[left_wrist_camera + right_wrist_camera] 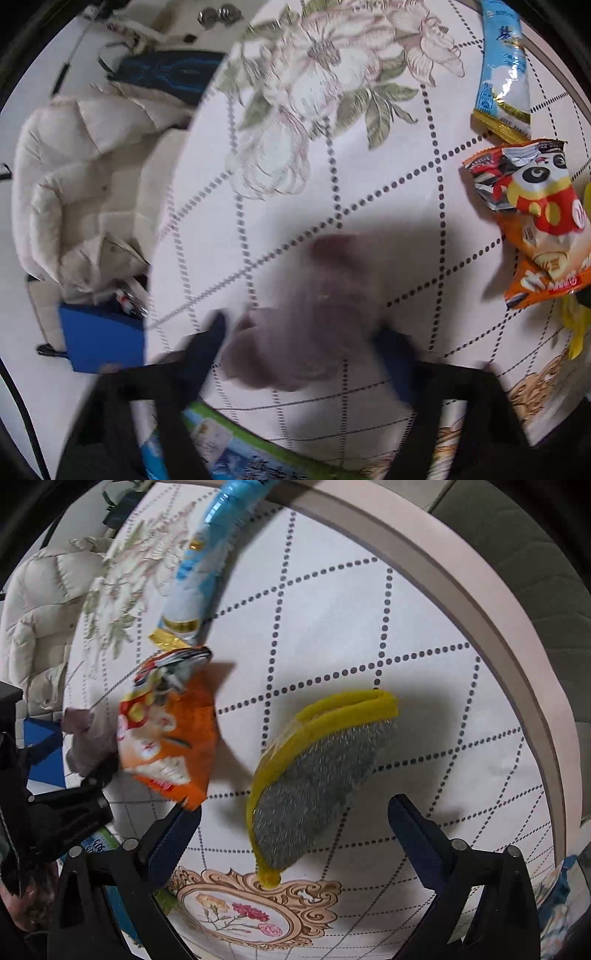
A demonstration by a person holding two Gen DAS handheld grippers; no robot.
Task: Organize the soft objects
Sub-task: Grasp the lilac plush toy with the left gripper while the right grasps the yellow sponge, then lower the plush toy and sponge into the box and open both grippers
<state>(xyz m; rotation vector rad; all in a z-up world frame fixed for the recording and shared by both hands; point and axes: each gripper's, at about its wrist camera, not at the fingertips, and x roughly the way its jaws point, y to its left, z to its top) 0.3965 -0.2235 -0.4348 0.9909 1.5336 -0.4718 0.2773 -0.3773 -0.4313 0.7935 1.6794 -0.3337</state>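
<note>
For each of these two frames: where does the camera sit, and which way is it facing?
Left wrist: on the left gripper, facing down at a blurred purple plush between its fingers.
Right wrist: on the right gripper, facing the yellow-edged scouring pad; the left gripper shows at its left edge.
Shared: the patterned round table, orange snack bag, blue packet.

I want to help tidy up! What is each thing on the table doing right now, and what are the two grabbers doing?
Left gripper: fingers around the purple plush toy, blurred.
Right gripper: open, holding nothing.
Yellow and grey sponge: lying between the right gripper's fingers, untouched.
Orange snack bag: crumpled, sealed.
Blue packet: lying flat near the table rim.
</note>
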